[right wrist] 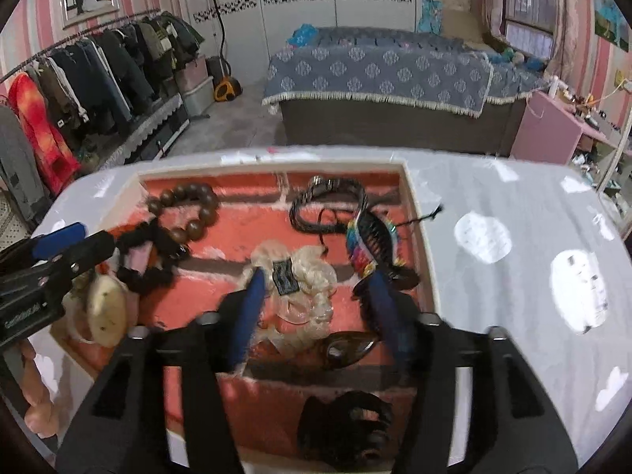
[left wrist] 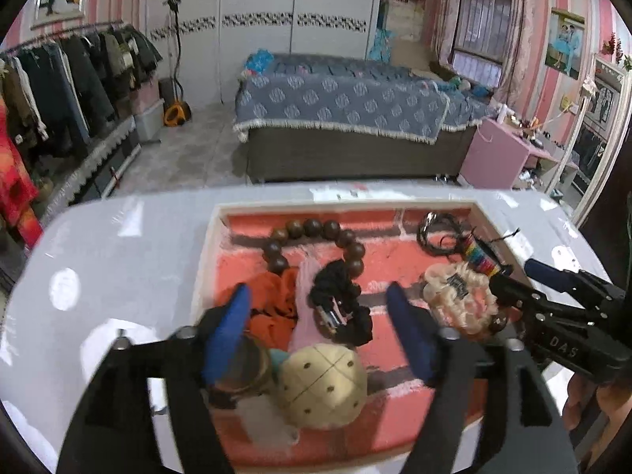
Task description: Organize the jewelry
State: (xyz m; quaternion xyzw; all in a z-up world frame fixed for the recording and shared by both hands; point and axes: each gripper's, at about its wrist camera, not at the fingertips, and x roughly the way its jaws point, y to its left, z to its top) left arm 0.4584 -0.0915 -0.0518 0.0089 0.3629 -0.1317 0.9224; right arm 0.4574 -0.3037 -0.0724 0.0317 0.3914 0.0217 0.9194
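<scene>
A white-rimmed tray (left wrist: 209, 260) lined in red brick pattern holds the jewelry. My left gripper (left wrist: 318, 296) stands open above a black scrunchie (left wrist: 339, 312), with an orange scrunchie (left wrist: 272, 308) by its left finger and a cream studded ball (left wrist: 322, 385) below. A wooden bead bracelet (left wrist: 316, 243) lies further back. My right gripper (right wrist: 316, 280) is open over a cream scrunchie (right wrist: 312, 264), pads not pressing it. A rainbow bracelet (right wrist: 357, 249), a black cord (right wrist: 316, 205), a brown clip (right wrist: 347, 349) and a black claw clip (right wrist: 347, 426) lie around it.
The tray rests on a glossy white table (right wrist: 513, 237) with bare surface to the right and left. Beyond the table's far edge are a bed (left wrist: 347, 102), a clothes rack (left wrist: 59, 87) at left and a pink cabinet (left wrist: 497, 154) at right.
</scene>
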